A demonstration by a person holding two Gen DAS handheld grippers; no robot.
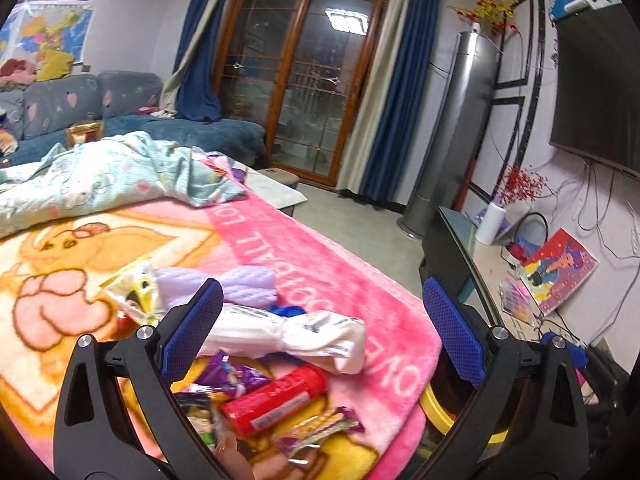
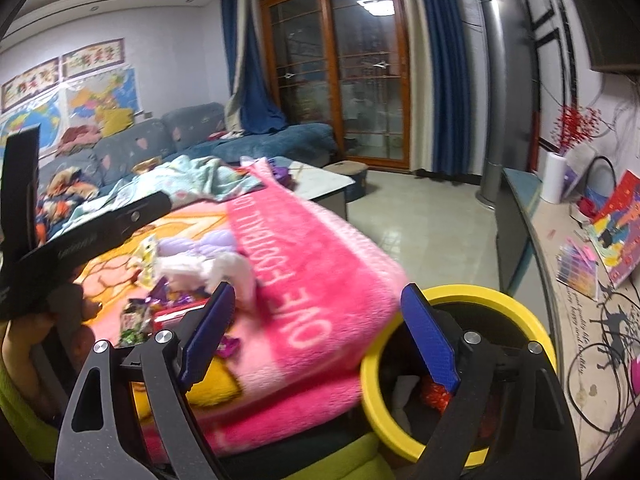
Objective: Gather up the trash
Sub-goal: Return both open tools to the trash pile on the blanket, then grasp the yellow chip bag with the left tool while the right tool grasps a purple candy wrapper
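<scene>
The left claw (image 1: 322, 334) stood spread with nothing between its blue pads, above litter on the pink blanket (image 1: 312, 248). A white crumpled wrapper (image 1: 304, 334) lay between the fingers in view, a red tube (image 1: 276, 400) at six o'clock from it, purple snack wrappers (image 1: 236, 376) at its eight o'clock. The right claw (image 2: 318, 336) was also spread and empty, its right finger over the yellow-rimmed bin (image 2: 472, 294), which held scraps, at the blanket's four o'clock edge.
</scene>
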